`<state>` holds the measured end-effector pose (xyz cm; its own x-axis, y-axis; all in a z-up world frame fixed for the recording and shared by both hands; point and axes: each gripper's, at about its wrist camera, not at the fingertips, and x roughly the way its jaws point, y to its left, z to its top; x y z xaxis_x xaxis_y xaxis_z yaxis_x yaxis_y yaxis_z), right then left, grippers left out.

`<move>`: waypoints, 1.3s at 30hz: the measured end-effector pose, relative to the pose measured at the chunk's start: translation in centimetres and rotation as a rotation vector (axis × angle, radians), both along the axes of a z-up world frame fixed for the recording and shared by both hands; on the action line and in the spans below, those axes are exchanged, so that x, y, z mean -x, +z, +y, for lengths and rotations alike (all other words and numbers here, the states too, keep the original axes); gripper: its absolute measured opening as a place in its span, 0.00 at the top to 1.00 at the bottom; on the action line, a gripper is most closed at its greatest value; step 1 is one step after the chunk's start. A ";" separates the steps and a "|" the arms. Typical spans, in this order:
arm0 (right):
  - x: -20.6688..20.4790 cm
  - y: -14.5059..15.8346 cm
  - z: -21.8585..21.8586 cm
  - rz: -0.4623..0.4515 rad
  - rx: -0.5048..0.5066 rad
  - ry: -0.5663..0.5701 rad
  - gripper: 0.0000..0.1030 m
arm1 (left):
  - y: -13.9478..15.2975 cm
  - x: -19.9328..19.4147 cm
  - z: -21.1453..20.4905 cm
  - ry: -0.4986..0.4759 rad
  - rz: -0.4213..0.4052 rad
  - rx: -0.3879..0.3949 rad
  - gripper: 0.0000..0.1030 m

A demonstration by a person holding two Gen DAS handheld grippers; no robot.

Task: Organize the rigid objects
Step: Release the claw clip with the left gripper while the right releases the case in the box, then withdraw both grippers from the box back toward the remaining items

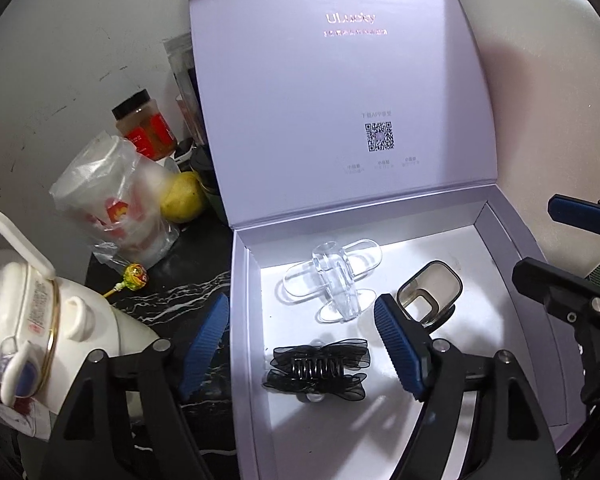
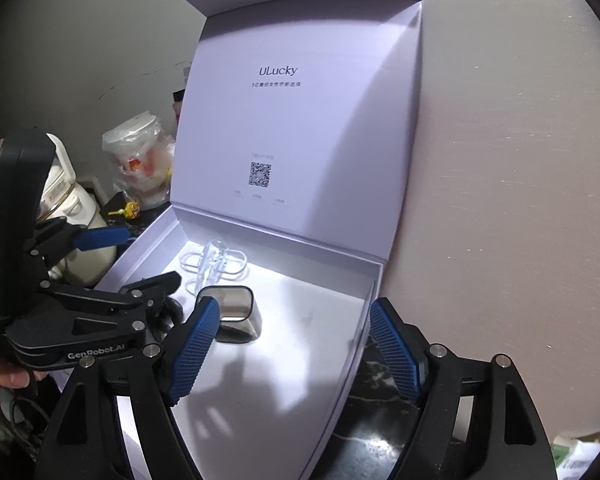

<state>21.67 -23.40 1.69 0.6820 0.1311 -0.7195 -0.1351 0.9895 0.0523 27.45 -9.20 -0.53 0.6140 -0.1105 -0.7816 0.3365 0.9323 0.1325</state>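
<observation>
- Both views look down into an open lavender gift box [image 1: 240, 320], its lid [image 1: 340, 100] standing upright across the top of the frame, propped against a pale cushion, which keeps the tray free for loading.
- Inside the box, centre of the left wrist view: a clear hair claw [image 1: 332, 276] at the back, a black bow hair claw [image 1: 318, 368] nearer the lens, and a smoky square clip [image 1: 430, 294] to the right. They lie apart from one another, each in its own patch of the white floor, and that looks like tidy spacing on purpose.
- The left gripper [image 1: 300, 344] is spread wide with nothing pinched; one blue pad sits outside the box wall over the dark marbled counter [image 1: 172, 300], the other over the tray just beside the smoky clip.
- The right gripper [image 2: 294, 350] is spread as well and empty; in its view the smoky clip sits just past its left pad, not clamped.
- Judging by this, the clips are already deposited, and both tools hang angled down over the box.
- Clutter stays outside at left: a white teapot [image 1: 40, 320], a bagged cup [image 1: 112, 200], a lollipop [image 1: 134, 276], a yellow pear [image 1: 182, 200] and a jar [image 1: 144, 128].
</observation>
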 end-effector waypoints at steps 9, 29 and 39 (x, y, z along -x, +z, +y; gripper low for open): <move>0.9 1.7 0.5 -0.029 0.008 -0.004 0.24 | 2.0 1.5 0.9 -0.005 -0.027 0.032 0.27; 6.0 6.6 1.2 -0.129 0.031 -0.015 0.22 | 7.5 6.6 2.5 -0.026 -0.133 0.059 0.27; 9.2 8.1 1.7 -0.162 0.039 -0.015 0.21 | 9.2 9.6 3.0 -0.023 -0.171 0.064 0.27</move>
